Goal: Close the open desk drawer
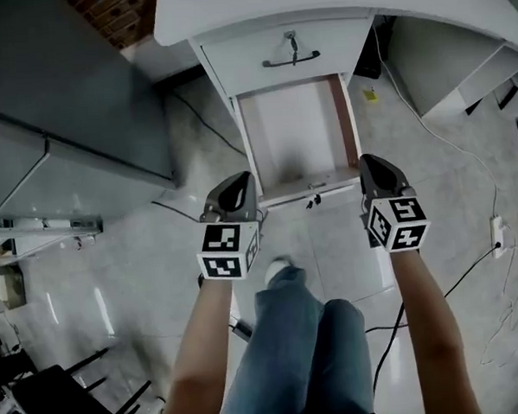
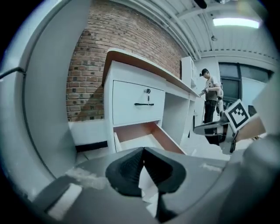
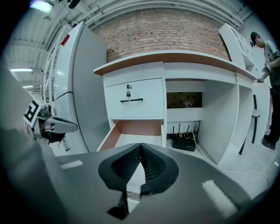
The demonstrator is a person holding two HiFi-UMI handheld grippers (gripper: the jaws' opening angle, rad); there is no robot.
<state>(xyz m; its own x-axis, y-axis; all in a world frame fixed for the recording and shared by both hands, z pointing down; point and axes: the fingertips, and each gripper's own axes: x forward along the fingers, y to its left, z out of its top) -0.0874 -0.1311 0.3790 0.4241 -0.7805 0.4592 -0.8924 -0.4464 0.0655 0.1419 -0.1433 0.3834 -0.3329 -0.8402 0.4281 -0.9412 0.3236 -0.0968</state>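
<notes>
lower drawer (image 1: 348, 123) pulled out under desk (image 1: 318, 4), bare white bottom showing | upper drawer (image 1: 277, 58) shut | left gripper (image 1: 235, 186) near lower drawer's front-left corner, right gripper (image 1: 378, 171) near front-right | fingers of both pressed together

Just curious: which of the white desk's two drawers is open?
The lower drawer, pulled out toward the person with its bare inside showing; the upper drawer above it sits flush and shut.

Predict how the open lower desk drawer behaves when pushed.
The white, empty-looking rigid-board drawer probably slides in light and stiff. Pulled far out, it may rack if pushed off-centre; the shut left claw and right claw near its front corners should keep it straight.
</notes>
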